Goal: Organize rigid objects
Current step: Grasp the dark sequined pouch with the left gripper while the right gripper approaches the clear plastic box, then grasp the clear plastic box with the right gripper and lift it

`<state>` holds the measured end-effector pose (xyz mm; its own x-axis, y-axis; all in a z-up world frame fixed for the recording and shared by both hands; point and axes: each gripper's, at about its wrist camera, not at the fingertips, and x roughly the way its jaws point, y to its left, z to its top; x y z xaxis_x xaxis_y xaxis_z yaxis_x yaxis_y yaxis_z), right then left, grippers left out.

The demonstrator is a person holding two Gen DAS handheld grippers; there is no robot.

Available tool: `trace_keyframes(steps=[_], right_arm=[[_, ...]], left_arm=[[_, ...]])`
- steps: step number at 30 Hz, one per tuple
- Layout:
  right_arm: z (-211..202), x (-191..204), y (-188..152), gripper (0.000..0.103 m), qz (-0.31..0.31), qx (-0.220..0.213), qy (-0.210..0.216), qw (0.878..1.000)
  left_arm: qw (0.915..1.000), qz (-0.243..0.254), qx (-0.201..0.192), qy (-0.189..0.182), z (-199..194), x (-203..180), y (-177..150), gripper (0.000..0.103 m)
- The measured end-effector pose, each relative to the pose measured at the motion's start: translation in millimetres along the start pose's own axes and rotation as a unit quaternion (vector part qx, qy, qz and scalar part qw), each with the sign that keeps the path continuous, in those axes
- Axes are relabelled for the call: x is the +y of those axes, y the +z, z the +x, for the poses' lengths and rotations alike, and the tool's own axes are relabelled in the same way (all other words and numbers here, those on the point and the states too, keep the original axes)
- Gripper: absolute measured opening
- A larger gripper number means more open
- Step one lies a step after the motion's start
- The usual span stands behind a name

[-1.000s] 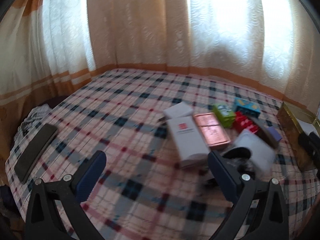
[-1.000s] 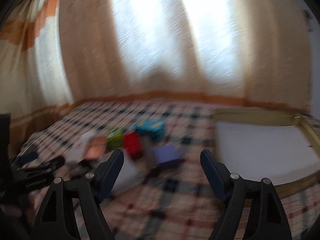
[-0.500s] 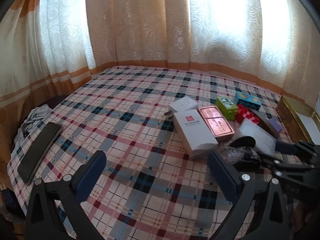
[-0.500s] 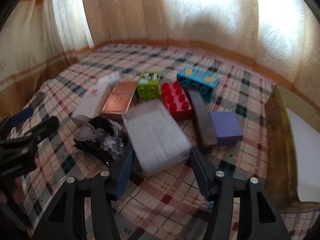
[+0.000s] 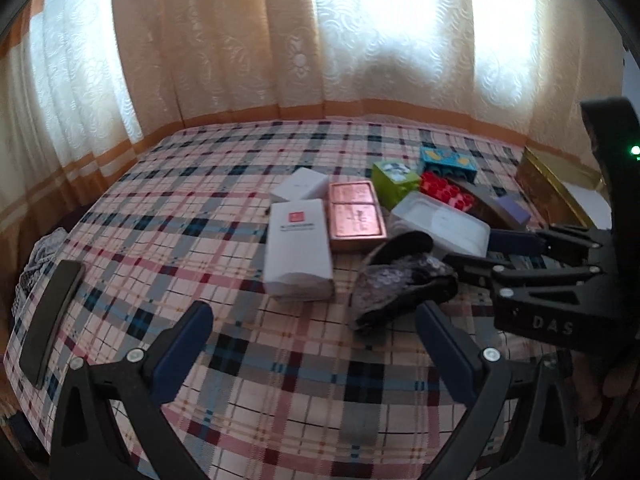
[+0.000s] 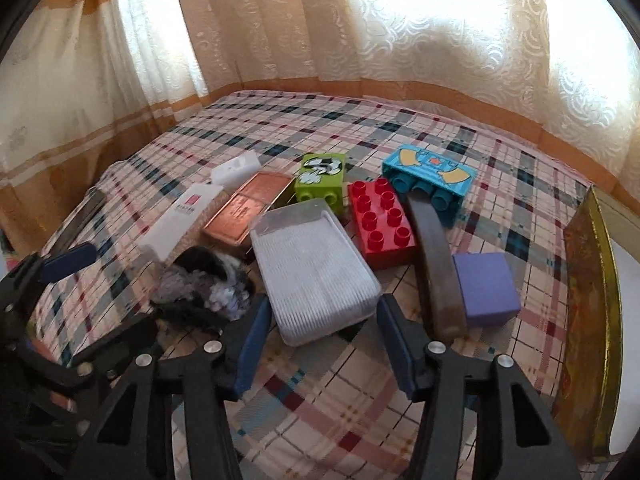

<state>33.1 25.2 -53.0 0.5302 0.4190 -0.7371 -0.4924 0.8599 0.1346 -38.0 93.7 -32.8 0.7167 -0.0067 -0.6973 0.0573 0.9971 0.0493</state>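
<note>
R hand-held gripper [image 6: 320,336], jaws just been closing but not yet touching, straddles the near end of the clear plastic box [image 6: 314,266] at lower centre of frame on the bed [image 6: 360,136]; prob light, stiff, slick, so grip the long sides.

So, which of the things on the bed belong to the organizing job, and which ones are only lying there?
For the job:
- clear plastic case, between the right tongs, whose jaws have just been closing
- red brick, green brick, blue brick
- purple block
- copper tin
- white boxes
- gold tray

Just lying about:
- crumpled dark cloth
- dark flat slab
- curtains
</note>
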Motion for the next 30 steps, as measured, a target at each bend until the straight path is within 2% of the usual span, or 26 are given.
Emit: trace_keyframes(steps=[6, 11, 14, 17, 20, 21, 22, 27, 30], right_arm=[[-21.3, -0.9, -15.8, 0.057, -0.023, -0.004, -0.008, 1.0], [-43.5, -13.3, -24.2, 0.056, -0.003, -0.035, -0.006, 0.999], [-47.3, -18.1, -26.5, 0.056, 0.003, -0.042, -0.006, 0.999], [-52.2, -20.5, -26.1, 0.055, 0.009, -0.053, -0.006, 0.999], [-61.9, -23.7, -24.5, 0.054, 0.023, -0.074, 0.014, 0.997], [-65.3, -24.2, -24.4, 0.025, 0.025, -0.082, 0.018, 0.996], [-66.5, -24.8, -23.5, 0.007, 0.026, -0.082, 0.022, 0.996], [-53.8, -34.0, -24.4, 0.007, 0.043, -0.058, 0.027, 0.997], [-54.2, -36.2, -24.6, 0.007, 0.057, -0.059, 0.047, 0.996]], left_arm=[[0.9997, 0.007, 0.008, -0.022, 5.2, -8.5, 0.5, 0.102], [0.9983, 0.0, 0.024, -0.053, 16.5, -17.9, 6.5, 0.1], [0.9971, 0.001, 0.044, -0.062, 29.1, -26.1, 10.4, 0.093], [0.995, -0.006, 0.064, -0.077, 39.6, -29.6, 12.8, 0.08], [0.9962, 0.0, 0.06, -0.063, 39.3, -33.4, 14.1, 0.067], [0.9965, 0.002, 0.059, -0.059, 39.4, -34.2, 14.6, 0.067], [0.9965, 0.001, 0.059, -0.06, 39.3, -34.5, 14.8, 0.066], [0.9959, -0.016, 0.055, -0.069, 37.1, -29.4, 14.4, 0.066], [0.9957, -0.028, 0.047, -0.075, 32.0, -25.7, 12.3, 0.066]])
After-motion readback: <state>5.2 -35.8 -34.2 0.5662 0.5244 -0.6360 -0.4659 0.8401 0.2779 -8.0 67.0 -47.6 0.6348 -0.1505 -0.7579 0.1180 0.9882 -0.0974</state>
